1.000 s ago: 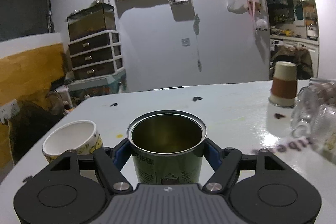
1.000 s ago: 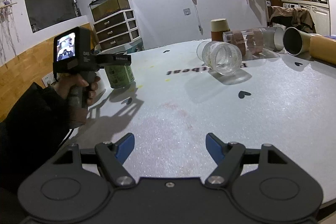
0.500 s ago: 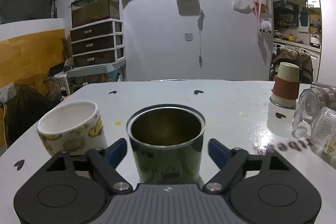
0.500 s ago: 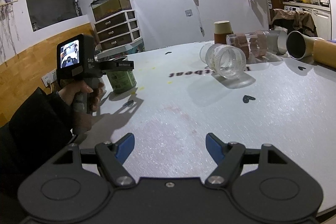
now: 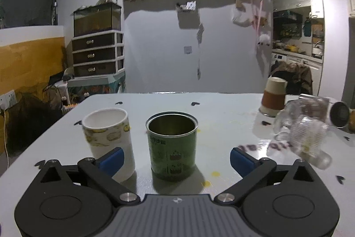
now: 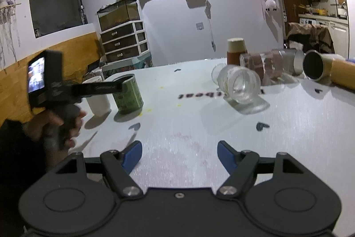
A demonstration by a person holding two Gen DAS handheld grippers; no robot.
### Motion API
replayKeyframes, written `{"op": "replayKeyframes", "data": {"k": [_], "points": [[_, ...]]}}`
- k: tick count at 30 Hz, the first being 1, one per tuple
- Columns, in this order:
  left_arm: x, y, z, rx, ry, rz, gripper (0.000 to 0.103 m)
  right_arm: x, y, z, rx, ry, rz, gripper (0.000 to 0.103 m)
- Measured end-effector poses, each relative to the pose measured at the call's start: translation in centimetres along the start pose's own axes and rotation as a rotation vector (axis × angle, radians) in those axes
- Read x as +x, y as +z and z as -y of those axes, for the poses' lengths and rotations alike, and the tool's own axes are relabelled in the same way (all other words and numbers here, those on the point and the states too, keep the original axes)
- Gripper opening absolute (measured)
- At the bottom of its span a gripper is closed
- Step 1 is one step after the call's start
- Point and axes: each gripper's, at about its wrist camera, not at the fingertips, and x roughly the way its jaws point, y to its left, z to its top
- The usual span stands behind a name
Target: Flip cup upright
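Two claws spread, empty: left gripper (image 5: 175, 158) clear of upright green metal tin cup (image 5: 172, 148); withdraw straight, avoiding white paper cup (image 5: 108, 139) at left; right gripper (image 6: 179, 153) idle.

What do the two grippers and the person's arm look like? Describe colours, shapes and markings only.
Both the left gripper and the right gripper are matte black with blue fingertip pads, silver pivot screws and round discs on each side; the left has a ribbed grey centre with a small logo. The left one carries a lit screen on its pistol handle. The hand is bare, with a dark sleeve.
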Motion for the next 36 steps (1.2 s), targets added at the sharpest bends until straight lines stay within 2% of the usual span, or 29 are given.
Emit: {"op": "replayKeyframes", "data": {"k": [8, 15, 20, 22, 28, 36], "points": [[-6.2, -0.8, -0.6, -0.009, -0.024, 0.041, 0.103, 0.1, 1.5, -0.9, -0.045, 0.003, 0.066, 0.077], [-9.7, -2.0, -1.2, -0.031, -0.01, 0.046, 0.103, 0.6, 2.1, -1.4, -0.07, 0.001, 0.091, 0.079], [-11.2, -3.2, -1.3, -0.033, 0.021, 0.046, 0.103, 0.5, 2.2, -1.9, -0.096, -0.001, 0.111, 0.086], [-11.8, -3.7, -1.2, -0.037, 0.022, 0.047, 0.103, 0.5, 2.2, -2.0, -0.107, -0.013, 0.118, 0.092], [-12.7, -4.1, -1.0, -0.032, 0.036, 0.05, 0.103, 0.6, 2.2, -2.3, -0.136, -0.061, 0.133, 0.102], [-12.9, -4.1, -1.3, -0.04, 0.038, 0.051, 0.103, 0.7, 2.2, -2.7, -0.148, -0.073, 0.13, 0.103]]}}
